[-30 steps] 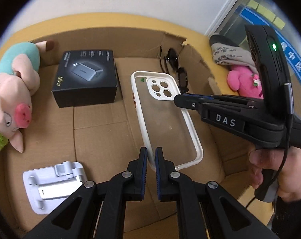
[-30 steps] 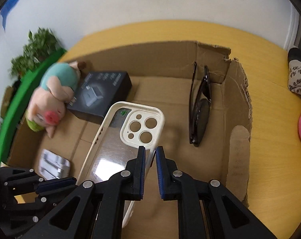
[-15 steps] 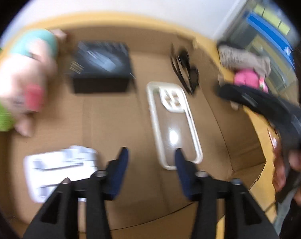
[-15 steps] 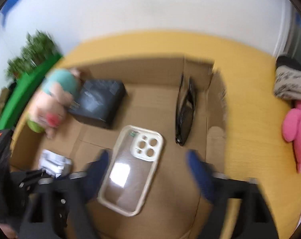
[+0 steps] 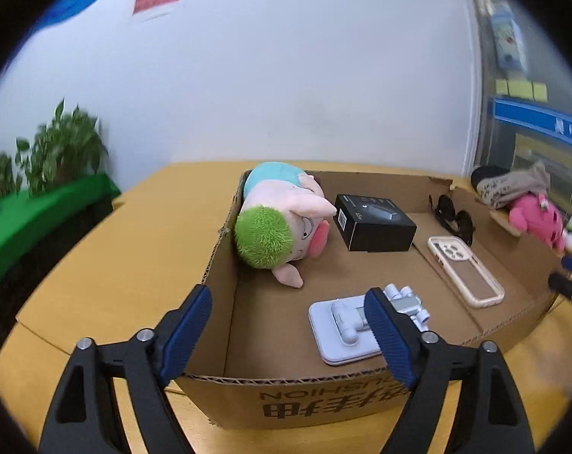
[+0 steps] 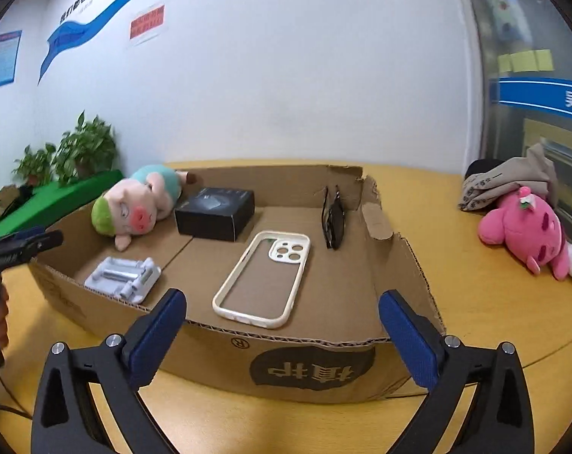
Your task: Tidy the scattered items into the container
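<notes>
Our left claw and right claw now hang outside the near wall of the cardboard box, jaws opening wide on nothing, where a second ago both sat shut over the phone case. It lies released inside with the phone stand, black box, sunglasses and pig plush; the pink plush waits by the table's right edge.

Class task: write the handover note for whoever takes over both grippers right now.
Left gripper and right gripper: jaws opening, nothing between them, both outside the cardboard box.
In the box: pig plush, black carton, phone case, sunglasses, white stand.
Left: possibly the pink plush and grey cloth on the table, if they count.
</notes>
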